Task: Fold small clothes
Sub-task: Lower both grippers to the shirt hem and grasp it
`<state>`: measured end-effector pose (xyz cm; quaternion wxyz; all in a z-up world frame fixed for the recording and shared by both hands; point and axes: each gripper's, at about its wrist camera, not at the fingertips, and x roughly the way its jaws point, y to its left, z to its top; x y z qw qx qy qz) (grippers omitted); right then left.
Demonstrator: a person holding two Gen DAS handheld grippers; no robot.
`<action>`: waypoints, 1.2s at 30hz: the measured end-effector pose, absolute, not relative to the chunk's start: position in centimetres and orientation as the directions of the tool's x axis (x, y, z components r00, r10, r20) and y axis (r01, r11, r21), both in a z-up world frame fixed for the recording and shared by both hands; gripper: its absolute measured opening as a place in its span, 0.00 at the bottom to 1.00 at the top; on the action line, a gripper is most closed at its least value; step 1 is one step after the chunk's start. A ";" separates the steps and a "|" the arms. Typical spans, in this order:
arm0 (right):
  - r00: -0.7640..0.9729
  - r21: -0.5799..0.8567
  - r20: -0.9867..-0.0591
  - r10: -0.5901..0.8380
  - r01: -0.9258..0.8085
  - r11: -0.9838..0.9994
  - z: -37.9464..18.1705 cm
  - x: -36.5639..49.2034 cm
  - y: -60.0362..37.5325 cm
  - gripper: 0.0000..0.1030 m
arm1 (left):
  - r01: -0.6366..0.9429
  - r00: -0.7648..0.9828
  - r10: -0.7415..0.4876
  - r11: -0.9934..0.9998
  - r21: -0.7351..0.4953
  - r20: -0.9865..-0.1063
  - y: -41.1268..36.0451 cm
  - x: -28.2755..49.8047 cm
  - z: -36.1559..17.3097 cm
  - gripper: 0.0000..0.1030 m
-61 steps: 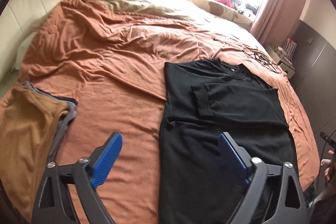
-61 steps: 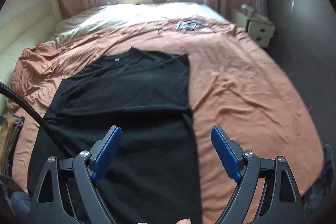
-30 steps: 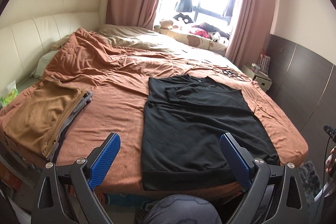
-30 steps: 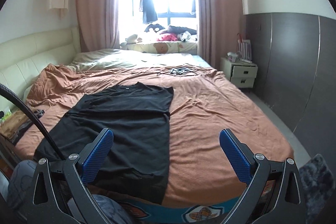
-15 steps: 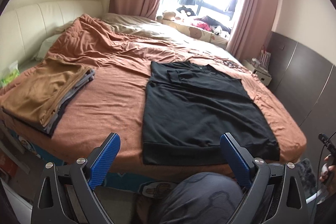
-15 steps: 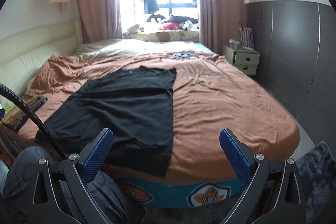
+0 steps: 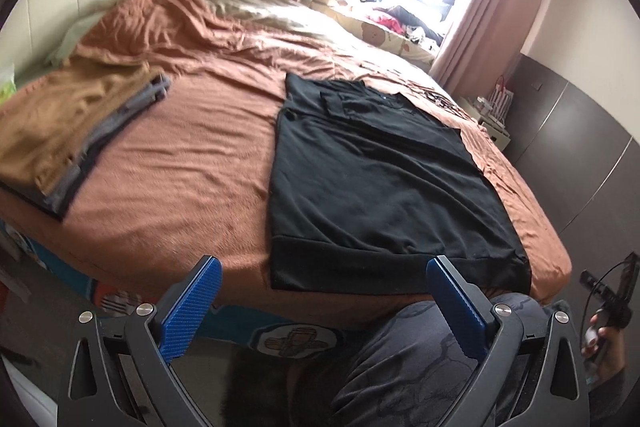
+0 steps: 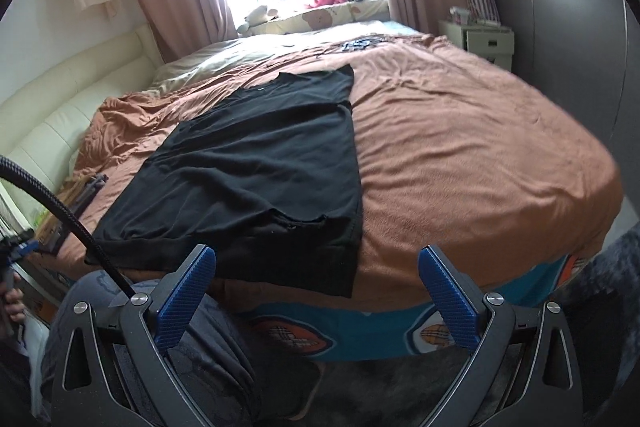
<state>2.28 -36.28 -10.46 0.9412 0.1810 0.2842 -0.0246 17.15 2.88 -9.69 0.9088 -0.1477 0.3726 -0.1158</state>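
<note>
At far left a folded pile (image 7: 68,123) is being left alone on the bed (image 7: 192,155). The left gripper (image 7: 324,301) is being held wide open and empty, short of the bed's edge. The black top (image 7: 380,187) is lying flat mid-bed, sleeves tucked in, hem nearest. The right gripper (image 8: 316,287) is likewise being held spread, gripping nothing. For a clean fold, both hem corners should probably be pinched together and carried evenly toward the collar.
</note>
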 end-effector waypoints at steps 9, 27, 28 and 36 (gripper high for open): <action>0.810 0.482 -0.568 0.142 0.188 0.856 -14.6 6.3 -40.2 0.74 | 0.018 0.631 -0.333 0.909 -0.415 -0.701 3.2 21.1 -14.6 0.76; 0.779 0.542 -0.554 0.293 0.071 0.837 -18.5 8.9 -39.9 0.60 | -0.008 0.562 -0.355 0.901 -0.435 -0.747 3.7 24.4 -19.1 0.52; 0.777 0.557 -0.547 0.311 0.060 0.829 -18.9 8.8 -40.0 0.59 | -0.010 0.562 -0.358 0.899 -0.439 -0.746 3.7 24.4 -19.1 0.52; 0.803 0.685 -0.453 0.388 0.035 0.728 -20.7 8.0 -41.1 0.45 | -0.009 0.557 -0.365 0.896 -0.445 -0.746 3.6 24.4 -19.2 0.52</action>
